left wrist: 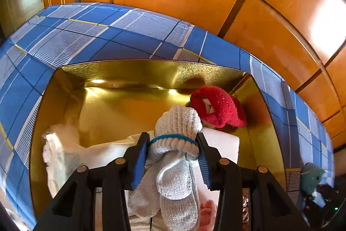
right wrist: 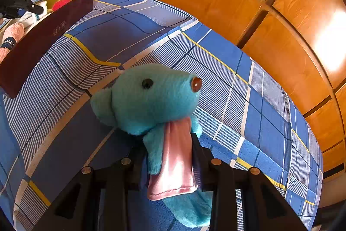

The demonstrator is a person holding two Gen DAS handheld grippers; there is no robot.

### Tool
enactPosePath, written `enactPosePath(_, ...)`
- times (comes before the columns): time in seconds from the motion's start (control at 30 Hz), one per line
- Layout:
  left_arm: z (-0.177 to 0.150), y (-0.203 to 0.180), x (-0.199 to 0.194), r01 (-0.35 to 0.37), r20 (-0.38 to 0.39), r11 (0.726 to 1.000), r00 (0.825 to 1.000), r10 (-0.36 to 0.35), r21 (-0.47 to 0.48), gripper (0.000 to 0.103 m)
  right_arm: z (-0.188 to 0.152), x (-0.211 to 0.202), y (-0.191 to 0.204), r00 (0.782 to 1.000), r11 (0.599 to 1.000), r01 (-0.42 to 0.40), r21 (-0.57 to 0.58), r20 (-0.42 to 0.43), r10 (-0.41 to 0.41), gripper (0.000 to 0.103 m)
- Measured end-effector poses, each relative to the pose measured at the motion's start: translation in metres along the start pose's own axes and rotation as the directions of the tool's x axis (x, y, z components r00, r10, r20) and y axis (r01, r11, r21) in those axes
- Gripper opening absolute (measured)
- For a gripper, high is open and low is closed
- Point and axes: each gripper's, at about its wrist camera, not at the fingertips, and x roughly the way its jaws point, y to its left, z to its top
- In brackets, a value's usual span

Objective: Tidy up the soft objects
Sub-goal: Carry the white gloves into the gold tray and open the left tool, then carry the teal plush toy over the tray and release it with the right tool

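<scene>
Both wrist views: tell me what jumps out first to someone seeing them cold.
The turquoise plush toy fills the right wrist view, clamped in the right hand-held gripper above the blue plaid sheet. In the left wrist view, the left hand-held gripper holds white knitted socks over the gold-lined box. A red fuzzy sock lies in its far right corner.

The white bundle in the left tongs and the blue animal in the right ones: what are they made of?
The white bundle looks like knitted yarn, matte: ribbed stitches show, with a blue band around it. It is probably rolled socks. The blue animal looks like short fuzzy plush, with glossy hard eyes, likely plastic, and a shiny pink satin-like scarf stitched at its hem.
</scene>
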Motion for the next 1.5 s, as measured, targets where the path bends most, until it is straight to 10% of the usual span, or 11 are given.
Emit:
enactPosePath(0.5,-0.006,0.003,-0.036,-0.057,0.077,0.998,0.995,0.057,-0.008,0.069,0.000,0.000,0.001,1.000,1.000,0.002,-0.001,0.000,-0.002,0.033)
enactPosePath(0.97,-0.111,-0.018,-0.118,-0.182,0.250,0.983,0.953,0.172,0.015,0.088,0.000,0.000,0.002,1.000,1.000,0.013,-0.017,0.003,-0.013,0.033)
enactPosePath(1.5,-0.149,-0.027,-0.144,-0.167,0.308,0.985,0.940,0.144,0.048,0.103,0.000,0.002,0.002,1.000,0.999,0.032,0.009,0.000,-0.032,0.033)
